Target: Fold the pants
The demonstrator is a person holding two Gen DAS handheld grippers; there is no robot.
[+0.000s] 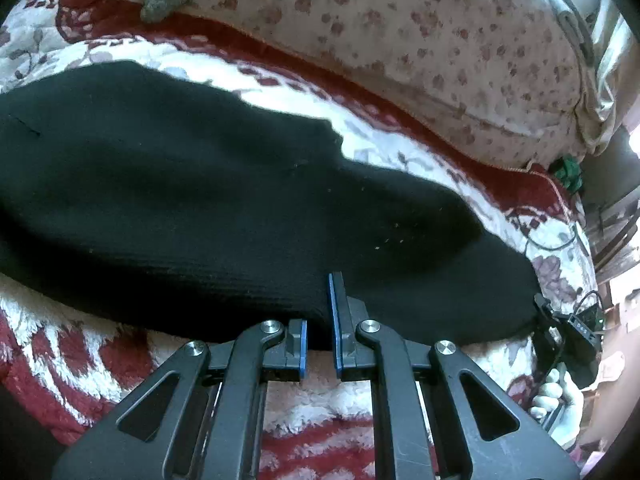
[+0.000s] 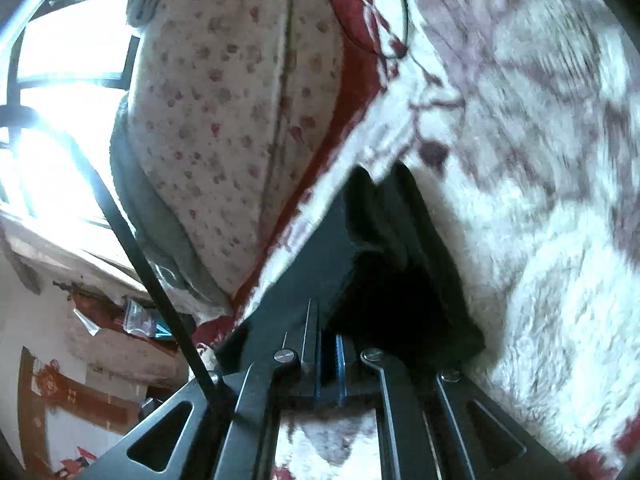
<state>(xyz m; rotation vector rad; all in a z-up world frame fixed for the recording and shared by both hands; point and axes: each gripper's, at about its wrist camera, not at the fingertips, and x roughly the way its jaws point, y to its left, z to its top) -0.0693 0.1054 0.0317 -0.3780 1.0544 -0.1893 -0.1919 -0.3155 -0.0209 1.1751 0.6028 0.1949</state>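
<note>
In the left wrist view, the black pants (image 1: 192, 184) lie spread across the middle of the frame from the left edge to the lower right, on a fleecy red-and-white floral blanket (image 1: 72, 356) that shows along the bottom and again above the cloth. At lower centre the left tongs (image 1: 320, 336) have their blue-edged pads drawn narrow, pinching the near hem of the pants. Across the upper right sits a cream spotted pillow (image 1: 440, 60). At the far right edge the right tongs (image 1: 560, 324) grip the end of the pants, with a white-gloved hand (image 1: 556, 396) just below them.

In the right wrist view, a bright window (image 2: 60, 92) fills the upper left and the spotted pillow (image 2: 232, 92) stands beside it. At lower centre the right tongs (image 2: 328, 364) are closed tight on a bunched fold of the pants (image 2: 380, 264), which rises toward mid-frame. The blanket (image 2: 520, 160), blurred, fills the right half.
</note>
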